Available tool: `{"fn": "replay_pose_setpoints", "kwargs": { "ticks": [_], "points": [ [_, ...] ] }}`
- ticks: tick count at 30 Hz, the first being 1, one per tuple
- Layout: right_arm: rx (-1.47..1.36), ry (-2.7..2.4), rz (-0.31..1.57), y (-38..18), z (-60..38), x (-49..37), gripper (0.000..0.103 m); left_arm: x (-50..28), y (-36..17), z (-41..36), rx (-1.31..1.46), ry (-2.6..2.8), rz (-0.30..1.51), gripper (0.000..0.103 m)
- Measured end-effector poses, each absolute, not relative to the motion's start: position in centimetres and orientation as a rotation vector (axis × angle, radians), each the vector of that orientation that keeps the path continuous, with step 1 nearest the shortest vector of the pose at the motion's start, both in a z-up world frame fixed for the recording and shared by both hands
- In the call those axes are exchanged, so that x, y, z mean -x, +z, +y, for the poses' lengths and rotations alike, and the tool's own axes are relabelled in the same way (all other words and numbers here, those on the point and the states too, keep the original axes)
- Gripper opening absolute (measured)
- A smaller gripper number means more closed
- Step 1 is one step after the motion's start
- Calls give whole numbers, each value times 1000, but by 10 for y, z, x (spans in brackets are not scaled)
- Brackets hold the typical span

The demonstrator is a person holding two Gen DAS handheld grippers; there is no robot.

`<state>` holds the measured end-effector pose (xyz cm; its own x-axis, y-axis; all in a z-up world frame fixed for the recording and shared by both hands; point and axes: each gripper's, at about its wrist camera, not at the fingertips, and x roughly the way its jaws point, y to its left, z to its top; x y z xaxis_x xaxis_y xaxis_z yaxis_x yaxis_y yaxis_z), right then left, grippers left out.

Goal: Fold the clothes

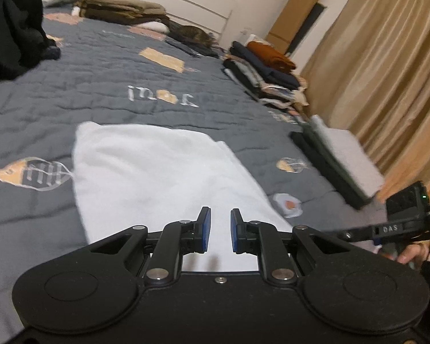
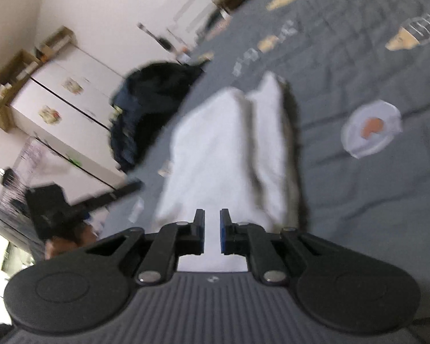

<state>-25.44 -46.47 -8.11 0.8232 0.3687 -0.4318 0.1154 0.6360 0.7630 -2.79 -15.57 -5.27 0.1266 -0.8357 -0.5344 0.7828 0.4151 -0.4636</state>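
While a cardboard box (image 2: 3, 86) sits atop the white cabinet (image 2: 68, 97) with small items inside too blurred to name, the bed's grey quilt (image 1: 106, 86) carries the laundry. A white garment (image 1: 157, 172), folded into a long panel with one side lapped over, lies flat in the middle of the quilt. A dark heap of clothes (image 1: 17, 31) rests at the far left edge, and stacks of folded clothes (image 1: 261, 66) line the right edge near the tan curtain (image 1: 387, 71). The left gripper (image 1: 220, 229) hovers over the near end of the white garment, its jaws almost closed with a narrow gap and nothing between them. The right gripper (image 2: 212, 232) is likewise nearly closed and empty above the same garment, with blur obscuring whether it touches the cloth.
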Motion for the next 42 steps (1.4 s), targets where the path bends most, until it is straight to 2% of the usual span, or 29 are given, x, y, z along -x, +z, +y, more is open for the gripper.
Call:
{"fn": "replay_pose_setpoints", "kwargs": {
  "ticks": [5,13,24,32,39,42],
  "points": [
    [-859,190,604,-80,-439,239,17,37,-62,-152,150,-1231,892,16],
    [-855,59,705,-107,-437,230,17,59,-92,-130,342,-1296,1033,16],
    [-911,10,671,-118,-445,247,16,58,-136,-119,304,-1155,1197,16],
    [-921,-7,661,-117,-446,251,16,40,-135,-72,371,-973,1195,16],
    [-869,25,612,-93,-433,256,17,50,-112,-73,405,-1052,1119,16],
    [-847,101,608,-87,-418,250,18,60,-107,-89,369,-1105,1093,23]
  ]
}}
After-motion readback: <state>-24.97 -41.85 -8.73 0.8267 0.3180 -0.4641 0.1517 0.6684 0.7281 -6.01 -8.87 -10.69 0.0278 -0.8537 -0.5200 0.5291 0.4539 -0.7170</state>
